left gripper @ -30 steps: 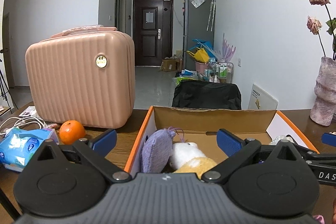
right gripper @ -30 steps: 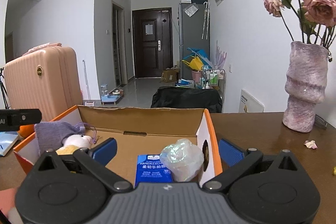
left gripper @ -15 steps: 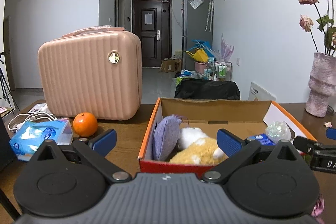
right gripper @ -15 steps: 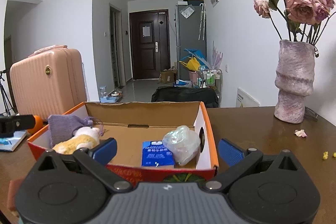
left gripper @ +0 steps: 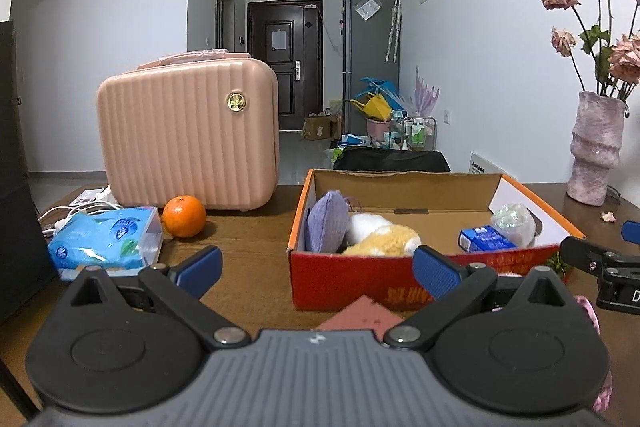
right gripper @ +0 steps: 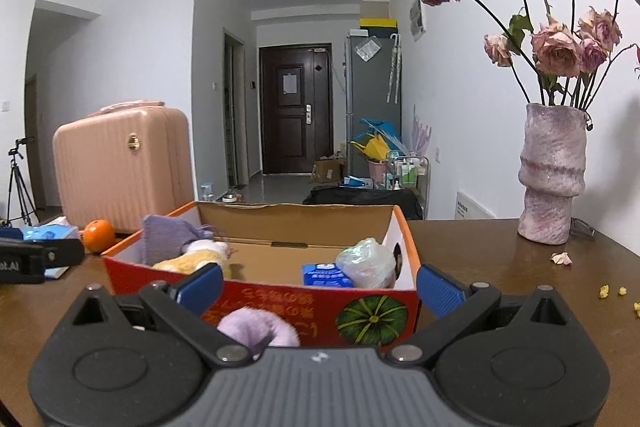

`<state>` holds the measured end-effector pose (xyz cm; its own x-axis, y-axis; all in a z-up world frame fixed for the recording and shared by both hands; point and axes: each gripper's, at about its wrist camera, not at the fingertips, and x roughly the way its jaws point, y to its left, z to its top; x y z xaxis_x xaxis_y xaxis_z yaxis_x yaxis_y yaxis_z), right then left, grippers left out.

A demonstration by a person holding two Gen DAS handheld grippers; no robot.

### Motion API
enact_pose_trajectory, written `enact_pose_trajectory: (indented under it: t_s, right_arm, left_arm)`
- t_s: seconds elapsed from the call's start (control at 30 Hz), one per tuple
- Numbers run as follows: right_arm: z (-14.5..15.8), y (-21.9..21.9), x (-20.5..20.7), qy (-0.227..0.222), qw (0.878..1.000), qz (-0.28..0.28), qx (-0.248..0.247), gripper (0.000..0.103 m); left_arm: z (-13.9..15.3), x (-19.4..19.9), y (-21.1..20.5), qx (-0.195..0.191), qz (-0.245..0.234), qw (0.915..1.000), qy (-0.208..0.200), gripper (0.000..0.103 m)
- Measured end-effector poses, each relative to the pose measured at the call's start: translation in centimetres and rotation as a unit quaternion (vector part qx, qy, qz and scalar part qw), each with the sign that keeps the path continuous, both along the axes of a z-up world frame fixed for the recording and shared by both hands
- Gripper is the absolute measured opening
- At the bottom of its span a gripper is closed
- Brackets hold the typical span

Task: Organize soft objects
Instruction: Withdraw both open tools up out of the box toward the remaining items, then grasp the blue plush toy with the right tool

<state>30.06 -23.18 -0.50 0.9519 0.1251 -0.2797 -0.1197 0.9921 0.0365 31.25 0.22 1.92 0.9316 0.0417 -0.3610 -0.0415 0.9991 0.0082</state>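
Landmark: the open cardboard box (left gripper: 416,277) with the red front wall, sitting on the brown worktop (left gripper: 248,239).

Left hand-held gripper (left gripper: 316,269) is hovering on the near side of the box, its blue-padded fingers (left gripper: 200,267) spread wide and holding nothing. A flat pink piece (left gripper: 362,315) is lying on the worktop just in front of the box, between and below those fingers; whether it is cloth or paper is hard to tell.

Right hand-held gripper (right gripper: 320,285) is also facing the box's front wall from the near side, fingers apart, nothing clamped. A fuzzy lilac soft object (right gripper: 260,327) is lying just in front of the box, low between the right fingers and nearer the left-hand one, not touched by the pads.

Inside the box, at its left end: a purple pouch (left gripper: 326,223) is standing on edge against the wall, with a white-and-yellow plush toy (left gripper: 380,237) lying against it. At the box's right end: a blue tissue pack (left gripper: 484,239) is resting beside a crinkled clear plastic bundle (left gripper: 514,221).

Left of the box: an orange (left gripper: 184,215), a blue wet-wipe pack (left gripper: 108,243) and a pink ribbed case (left gripper: 188,143) are sitting on the worktop. Right of the box and further back, a vase (right gripper: 554,171) of dried roses is standing.
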Motion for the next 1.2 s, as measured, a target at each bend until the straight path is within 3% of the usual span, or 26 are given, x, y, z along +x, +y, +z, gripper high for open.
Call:
enact_pose_trajectory:
  t_s: [0.53,0.93,1.2]
  right_arm:
    - [-0.9,1.3,-4.7,0.018,1.000,0.022,-0.009,0.103]
    - [-1.5,3.1,-6.5,0.031,0.998,0.059,-0.019,0.103]
    - [-2.3,5.5,-5.7,0.071,0.990,0.117,-0.022,0.091]
  left_arm:
    - [-1.2,-6.2,1.7,0.009,-0.003,0.9999,0.010,0.103]
    - [-2.0,-8.5,3.3,0.006,0.001,0.9997,0.025,0.103]
    - [-2.1,-8.7,4.8,-0.003,0.008,0.9995,0.030,0.103]
